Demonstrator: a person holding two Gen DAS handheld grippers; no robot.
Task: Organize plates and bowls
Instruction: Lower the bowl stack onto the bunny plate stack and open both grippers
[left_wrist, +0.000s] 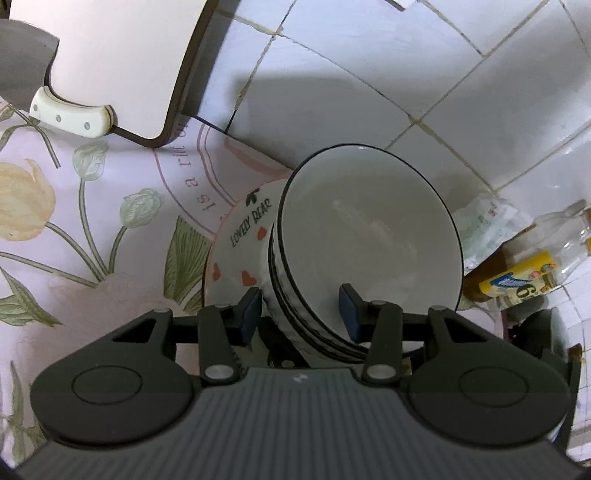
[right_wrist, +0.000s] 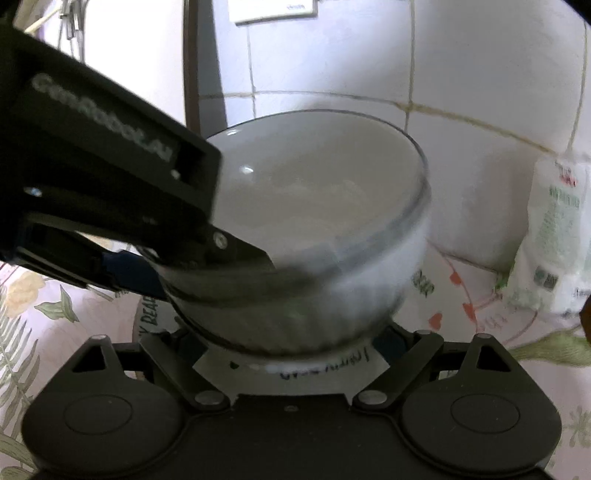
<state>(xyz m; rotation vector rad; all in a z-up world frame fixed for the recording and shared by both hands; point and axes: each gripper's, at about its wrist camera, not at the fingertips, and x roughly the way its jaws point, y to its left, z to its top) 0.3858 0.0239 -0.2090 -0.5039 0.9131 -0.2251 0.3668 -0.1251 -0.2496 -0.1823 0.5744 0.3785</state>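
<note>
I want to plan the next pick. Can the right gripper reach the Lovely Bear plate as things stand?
Probably not yet. The white bowl sits over the Lovely Bear plate, and the left gripper, fingers astride the bowl's wall, crowds that side. The right gripper faces the bowl.

In the left wrist view, the bowl (left_wrist: 369, 251) is seen in the middle of the frame, on the plate (left_wrist: 236, 254), which sticks out to its left. Both are set on the tablecloth (left_wrist: 74, 258). A cutting board (left_wrist: 122, 62) and a knife (left_wrist: 70, 114) are found at the upper left. A bottle (left_wrist: 535, 266) and a bag (left_wrist: 484, 225) are placed at the right, near the tiled wall (left_wrist: 406, 74).
</note>
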